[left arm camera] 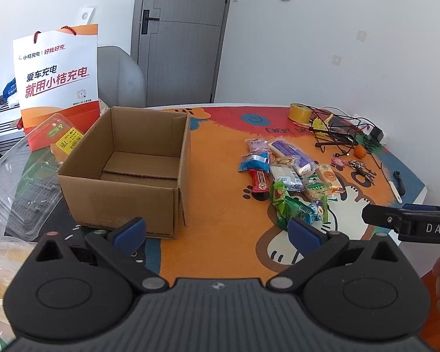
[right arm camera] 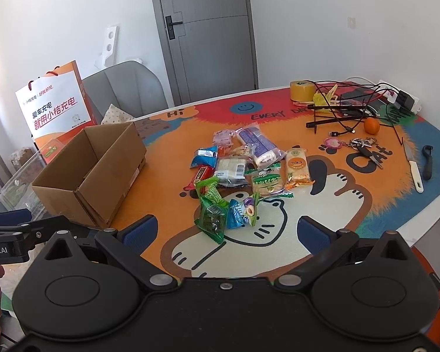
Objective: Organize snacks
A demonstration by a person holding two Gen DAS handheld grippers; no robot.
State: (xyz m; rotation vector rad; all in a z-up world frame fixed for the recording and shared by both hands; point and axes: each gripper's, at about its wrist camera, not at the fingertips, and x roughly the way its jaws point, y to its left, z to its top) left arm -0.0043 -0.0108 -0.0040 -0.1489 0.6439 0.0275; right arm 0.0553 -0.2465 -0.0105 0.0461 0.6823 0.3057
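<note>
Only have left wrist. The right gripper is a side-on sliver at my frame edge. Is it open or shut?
Observer: Open. The right wrist view shows the right gripper with its fingers wide apart and nothing between them. The snack pile lies ahead of it.
Operator: There's a white stick near the table's far right edge. What is it?
Observer: It's a knife with a white handle and a bare blade pointing away from the camera. It lies flat beside a black-handled tool, well apart from the snacks.
</note>
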